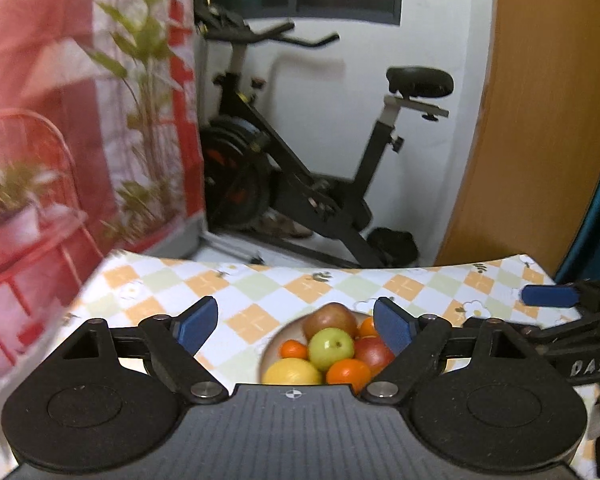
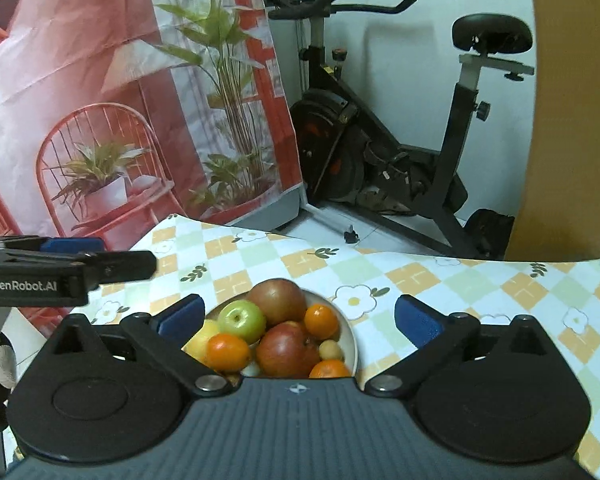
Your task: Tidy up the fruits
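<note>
A pale bowl [image 2: 350,340] piled with fruit sits on the checked tablecloth [image 2: 480,280]. A green apple [image 2: 242,321], red apples [image 2: 288,350], oranges [image 2: 321,321] and a yellow fruit [image 1: 292,371] fill it. My right gripper [image 2: 300,320] hangs above the bowl, open wide, nothing between its blue pads [image 2: 418,326]. My left gripper [image 1: 296,324] is also open and empty above the same bowl [image 1: 270,354], with the green apple [image 1: 331,347] below its gap. Each gripper shows at the edge of the other's view.
An exercise bike [image 2: 400,152] stands on the floor beyond the table's far edge. A printed backdrop [image 2: 100,100] with a red chair and plants hangs at the left. A wooden panel [image 1: 540,120] is at the right.
</note>
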`<state>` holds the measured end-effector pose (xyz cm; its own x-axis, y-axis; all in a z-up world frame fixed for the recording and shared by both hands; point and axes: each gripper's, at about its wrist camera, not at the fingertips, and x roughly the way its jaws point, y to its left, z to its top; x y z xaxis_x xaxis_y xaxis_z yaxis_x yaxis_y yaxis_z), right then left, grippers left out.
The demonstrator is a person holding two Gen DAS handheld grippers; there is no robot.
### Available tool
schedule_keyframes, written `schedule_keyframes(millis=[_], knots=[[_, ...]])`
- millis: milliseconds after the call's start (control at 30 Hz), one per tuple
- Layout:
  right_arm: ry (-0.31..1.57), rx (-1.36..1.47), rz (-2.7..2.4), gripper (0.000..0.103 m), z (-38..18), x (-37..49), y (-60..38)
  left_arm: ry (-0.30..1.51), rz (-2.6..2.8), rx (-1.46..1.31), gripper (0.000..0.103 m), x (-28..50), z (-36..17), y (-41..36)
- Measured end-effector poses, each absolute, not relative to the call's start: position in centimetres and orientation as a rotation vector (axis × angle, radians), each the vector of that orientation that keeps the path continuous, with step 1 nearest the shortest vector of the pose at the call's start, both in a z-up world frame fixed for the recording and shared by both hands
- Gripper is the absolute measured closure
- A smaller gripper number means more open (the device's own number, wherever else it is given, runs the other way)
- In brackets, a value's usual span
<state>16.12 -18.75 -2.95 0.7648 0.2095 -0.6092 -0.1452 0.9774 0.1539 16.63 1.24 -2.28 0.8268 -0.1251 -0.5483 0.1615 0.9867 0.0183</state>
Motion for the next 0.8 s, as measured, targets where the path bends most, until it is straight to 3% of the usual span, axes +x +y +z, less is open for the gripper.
schedule_keyframes(millis=[800], knots=[[0.539,0.147,0.094,0.000,2.7,4.2,-17.4,0.421,-0.126,0.053,0.012,5.8,2.3,1.3]])
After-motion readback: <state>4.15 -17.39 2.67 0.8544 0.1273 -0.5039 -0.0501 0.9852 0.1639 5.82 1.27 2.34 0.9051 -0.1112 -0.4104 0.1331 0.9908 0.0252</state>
